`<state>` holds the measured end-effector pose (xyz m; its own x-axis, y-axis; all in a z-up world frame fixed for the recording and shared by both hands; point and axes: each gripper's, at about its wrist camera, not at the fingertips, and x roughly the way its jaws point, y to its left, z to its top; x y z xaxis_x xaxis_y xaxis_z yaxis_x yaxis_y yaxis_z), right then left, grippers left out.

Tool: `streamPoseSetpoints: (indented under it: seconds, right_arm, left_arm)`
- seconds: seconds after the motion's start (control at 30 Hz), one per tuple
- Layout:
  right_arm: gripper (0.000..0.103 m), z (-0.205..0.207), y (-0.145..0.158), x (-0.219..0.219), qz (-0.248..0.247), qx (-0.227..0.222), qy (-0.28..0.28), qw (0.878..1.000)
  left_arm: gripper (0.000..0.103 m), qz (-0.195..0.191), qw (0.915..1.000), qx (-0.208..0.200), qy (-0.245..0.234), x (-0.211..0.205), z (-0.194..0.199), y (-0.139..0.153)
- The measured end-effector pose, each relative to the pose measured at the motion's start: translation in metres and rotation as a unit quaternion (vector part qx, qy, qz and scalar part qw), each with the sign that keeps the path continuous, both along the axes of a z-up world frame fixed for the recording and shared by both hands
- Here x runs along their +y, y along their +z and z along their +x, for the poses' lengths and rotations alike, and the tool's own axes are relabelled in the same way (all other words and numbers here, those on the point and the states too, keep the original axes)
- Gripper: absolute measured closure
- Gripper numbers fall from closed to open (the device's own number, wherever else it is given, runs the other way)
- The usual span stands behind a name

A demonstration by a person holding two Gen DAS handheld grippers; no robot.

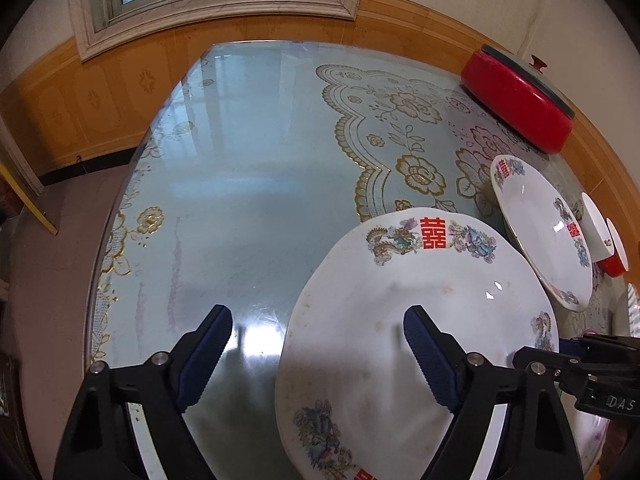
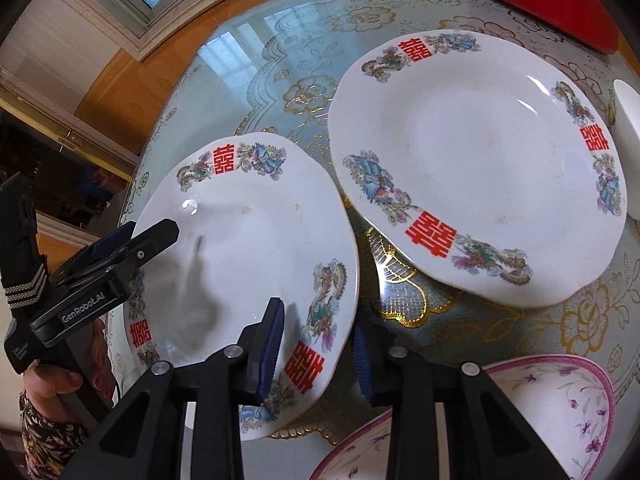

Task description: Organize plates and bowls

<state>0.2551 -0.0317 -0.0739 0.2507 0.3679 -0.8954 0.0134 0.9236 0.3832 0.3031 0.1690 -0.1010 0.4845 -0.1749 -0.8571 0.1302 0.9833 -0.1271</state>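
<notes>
The near plate (image 2: 248, 240), glazed white porcelain with a scalloped rim, red double-happiness characters and dragon-and-phoenix decals, serves as the landmark. It sits on the glass-topped table (image 1: 248, 208) over a lace-patterned cloth.

The right gripper (image 2: 316, 344) straddles its right rim: one blue ribbed pad above the plate, the other outside the edge, jaws narrow. Whether the pads press the rim cannot be told.

The left gripper (image 1: 318, 344) straddles its left rim with jaws wide, nothing held. Judged purpose: a two-sided lift of a smooth, slippery plate.

A second matching plate (image 2: 476, 168) lies just beside it to the right, the likely stacking target. A floral bowl with a pink rim (image 2: 560, 412) lies at the lower right. A red lidded cooker (image 1: 520, 100) stands well beyond.
</notes>
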Motion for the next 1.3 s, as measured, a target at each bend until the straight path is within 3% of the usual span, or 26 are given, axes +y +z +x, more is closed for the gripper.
streamPoseSetpoints:
  seconds: [0.27, 0.37, 0.5, 0.73, 1.3]
  right_arm:
    - [0.077, 0.007, -0.005, 0.001, 0.011, 0.008, -0.004, 1.000]
    - [0.077, 0.007, -0.005, 0.001, 0.009, 0.006, -0.002, 1.000]
    - [0.077, 0.005, -0.004, 0.001, 0.007, 0.003, -0.003, 1.000]
    - [0.077, 0.004, -0.003, 0.002, 0.002, 0.005, -0.005, 1.000]
    - [0.078, 0.005, -0.004, 0.005, 0.000, 0.008, -0.003, 1.000]
  left_arm:
    - [0.034, -0.004, 0.9996, 0.015, -0.025, -0.009, 0.004, -0.008]
    - [0.047, 0.001, 0.9993, 0.015, -0.035, -0.014, 0.003, -0.009]
    - [0.046, 0.013, 0.9992, 0.010, -0.038, -0.014, 0.000, -0.008]
    - [0.056, 0.016, 0.9995, 0.005, -0.027, -0.010, -0.001, -0.004]
    - [0.054, 0.018, 0.9989, -0.005, -0.044, -0.012, -0.010, -0.005]
